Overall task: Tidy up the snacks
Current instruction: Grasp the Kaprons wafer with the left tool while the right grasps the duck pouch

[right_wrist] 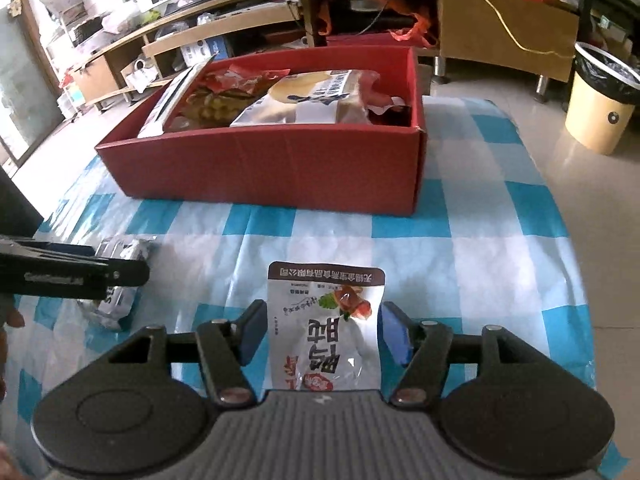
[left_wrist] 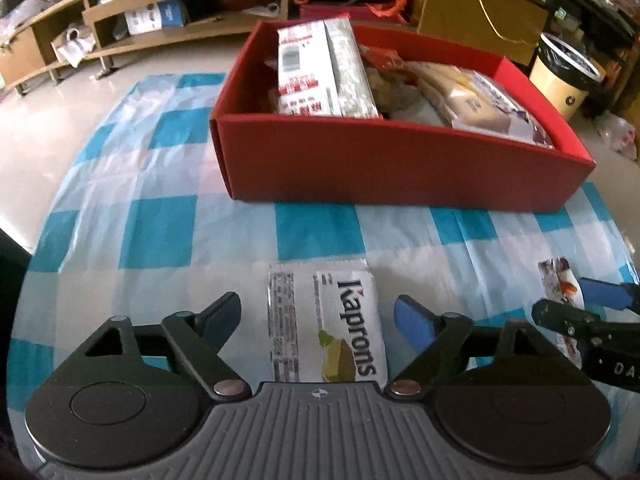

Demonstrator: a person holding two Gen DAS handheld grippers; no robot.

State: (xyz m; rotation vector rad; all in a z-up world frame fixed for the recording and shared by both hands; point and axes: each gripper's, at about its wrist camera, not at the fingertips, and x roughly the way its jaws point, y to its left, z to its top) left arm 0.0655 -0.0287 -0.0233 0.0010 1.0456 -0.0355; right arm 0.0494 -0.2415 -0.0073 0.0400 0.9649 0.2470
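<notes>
A white Kaprons wafer packet (left_wrist: 332,328) lies flat on the checked cloth between the jaws of my left gripper (left_wrist: 318,318), which is open with a gap on each side. A white pouch with red characters (right_wrist: 326,328) lies flat between the jaws of my right gripper (right_wrist: 324,330). Its pads stand just beside the pouch's edges without squeezing it. The red cardboard box (left_wrist: 400,164) (right_wrist: 272,168) sits behind both, holding several snack packs. The right gripper (left_wrist: 560,298) also shows at the right edge of the left wrist view.
A blue-and-white checked cloth (right_wrist: 480,260) covers the table. On the floor beyond stand a beige bin (right_wrist: 600,116), wooden shelves (left_wrist: 160,4) and a cardboard box (left_wrist: 472,12). A person's finger (right_wrist: 12,316) shows at the left edge of the right wrist view.
</notes>
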